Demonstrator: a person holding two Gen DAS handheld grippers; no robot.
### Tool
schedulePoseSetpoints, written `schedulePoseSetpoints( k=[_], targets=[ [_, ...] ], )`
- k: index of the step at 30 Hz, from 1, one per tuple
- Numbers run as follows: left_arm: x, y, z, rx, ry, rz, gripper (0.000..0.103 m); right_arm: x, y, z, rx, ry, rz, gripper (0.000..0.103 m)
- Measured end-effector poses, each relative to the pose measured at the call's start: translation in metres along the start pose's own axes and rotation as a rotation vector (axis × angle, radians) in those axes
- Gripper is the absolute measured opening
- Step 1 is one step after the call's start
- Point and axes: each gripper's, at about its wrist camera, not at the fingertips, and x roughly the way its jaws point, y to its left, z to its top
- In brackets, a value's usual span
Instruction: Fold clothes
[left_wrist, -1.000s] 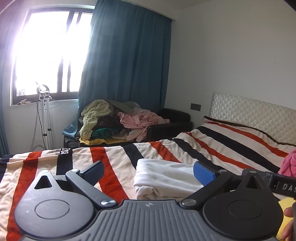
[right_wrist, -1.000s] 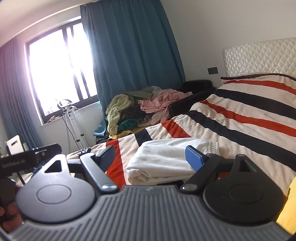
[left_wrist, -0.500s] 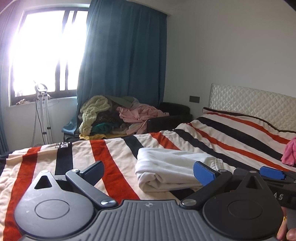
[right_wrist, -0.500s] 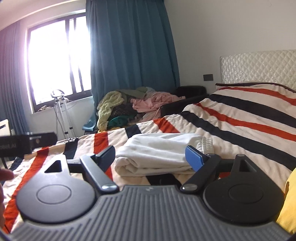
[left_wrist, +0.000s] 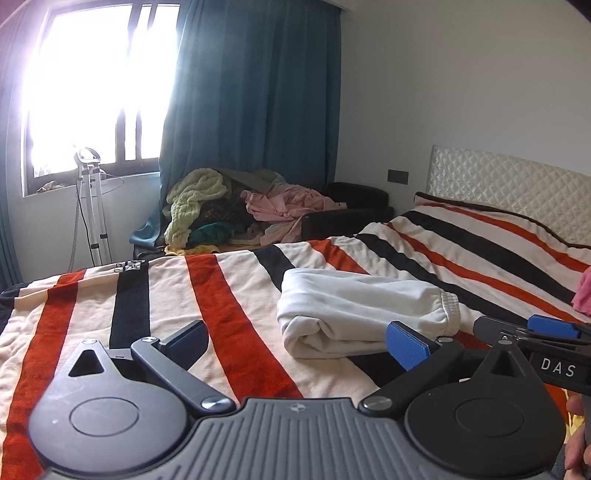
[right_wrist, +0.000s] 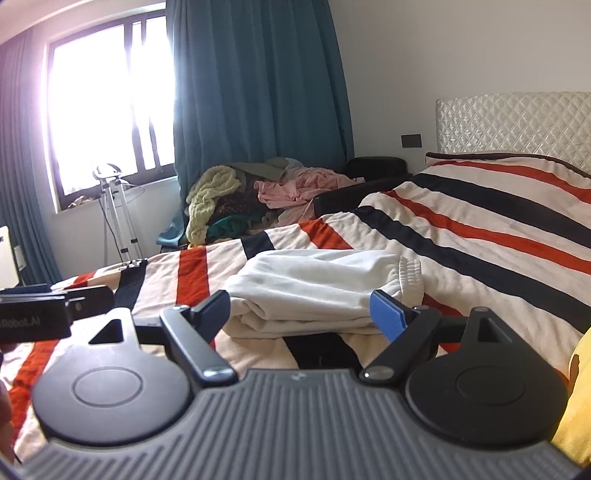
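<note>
A folded white garment lies on the striped bed; it also shows in the right wrist view. My left gripper is open and empty, low over the bed just in front of and left of the garment. My right gripper is open and empty, its jaws standing wide just in front of the garment. The right gripper also shows at the right edge of the left wrist view. The left gripper shows at the left edge of the right wrist view.
A pile of unfolded clothes lies on a dark sofa beyond the bed, by the blue curtain. A pink garment lies at the right edge. A yellow item lies near right. A metal stand is by the window.
Both grippers have dropped lower and drawn back a little from the white garment, which sits farther ahead. Both stay open.
</note>
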Motion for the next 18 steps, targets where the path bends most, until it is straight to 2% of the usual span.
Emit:
schedulePoseSetpoints(
  k=[18],
  targets=[
    [0.0005, -0.0003, -0.0033, 0.001, 0.007, 0.002, 0.103, 0.0037, 0.0023, 0.0004, -0.001, 0.019, 0.002, 0.084]
  ],
)
